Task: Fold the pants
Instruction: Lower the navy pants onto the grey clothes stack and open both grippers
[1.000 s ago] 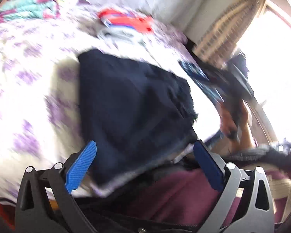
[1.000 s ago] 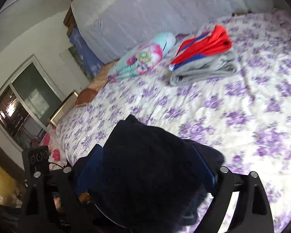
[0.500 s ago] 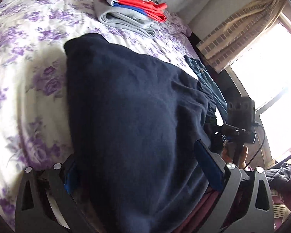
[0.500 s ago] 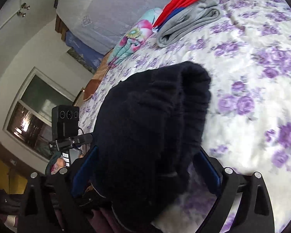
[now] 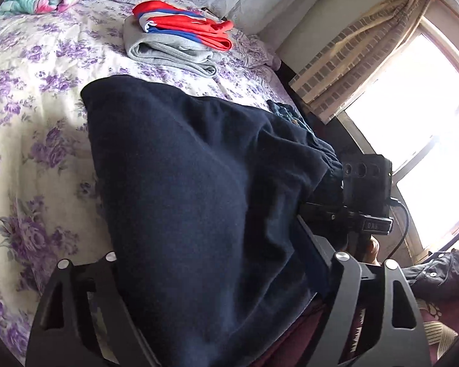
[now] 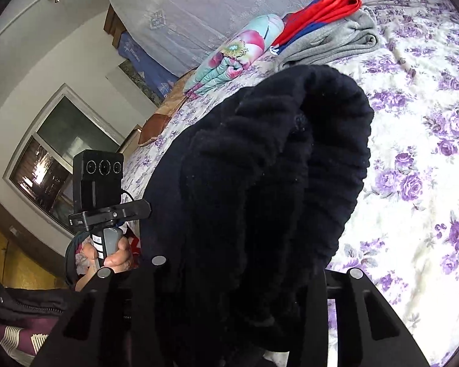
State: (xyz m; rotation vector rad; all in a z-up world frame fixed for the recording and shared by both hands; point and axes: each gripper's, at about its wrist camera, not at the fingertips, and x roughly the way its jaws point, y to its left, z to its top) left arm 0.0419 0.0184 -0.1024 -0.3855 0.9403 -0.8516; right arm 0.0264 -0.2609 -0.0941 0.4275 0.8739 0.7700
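Both my claws closed in on the dark navy fleece pants point(image 5: 199, 198) over the purple-flowered bed point(image 5: 30, 153).
My left claw point(image 5: 211, 275) and right claw point(image 6: 238, 278) each had fabric bunched between narrowing jaws; cloth hid the pads, so I couldn't tell whether they gripped.

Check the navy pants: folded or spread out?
Partly folded. The navy pants lie doubled over in a bunched mound on the floral bedspread, legs not laid out; in the right wrist view thick ribbed layers stack up. How many folds: cannot tell.
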